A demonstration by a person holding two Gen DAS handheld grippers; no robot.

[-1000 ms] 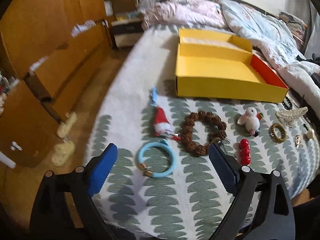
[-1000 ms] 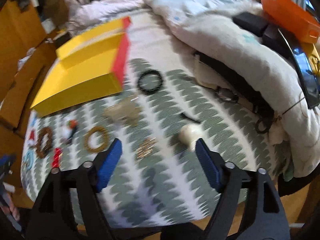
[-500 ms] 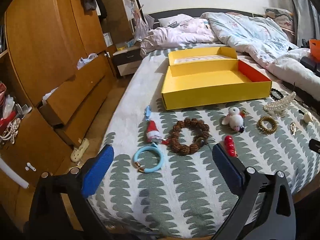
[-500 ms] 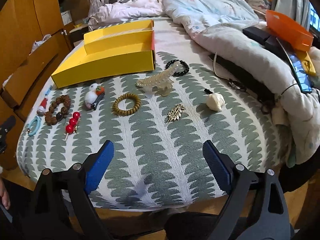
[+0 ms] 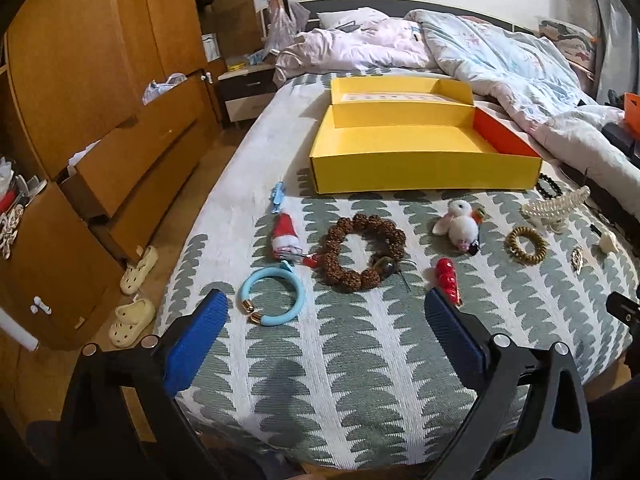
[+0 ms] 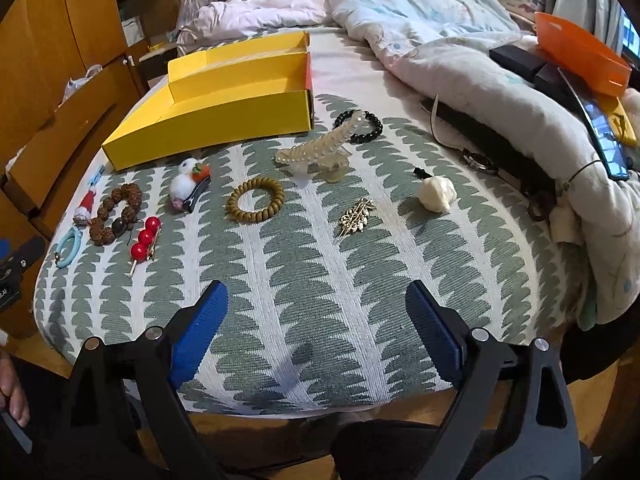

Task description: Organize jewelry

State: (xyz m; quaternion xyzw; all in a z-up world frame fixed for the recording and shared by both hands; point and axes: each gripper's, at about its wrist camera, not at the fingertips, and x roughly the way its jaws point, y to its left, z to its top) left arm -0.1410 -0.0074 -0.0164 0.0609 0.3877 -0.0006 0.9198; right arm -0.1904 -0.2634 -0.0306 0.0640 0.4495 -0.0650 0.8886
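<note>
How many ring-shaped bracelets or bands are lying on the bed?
4. A blue bangle at the near left, a brown bead bracelet beside it, a gold coil band mid-bed, and a black bead bracelet by the yellow box's corner. Bedding may hide others.

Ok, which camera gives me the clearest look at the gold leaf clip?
The right wrist view: the gold leaf clip lies near mid-frame on the bedspread, unobstructed, with its leaf shape readable. The left wrist view shows it only small and distorted near the right edge.

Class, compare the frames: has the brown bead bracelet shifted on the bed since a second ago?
No. The brown bead bracelet still lies between the blue bangle and red bead clip; only the camera moved.
</note>
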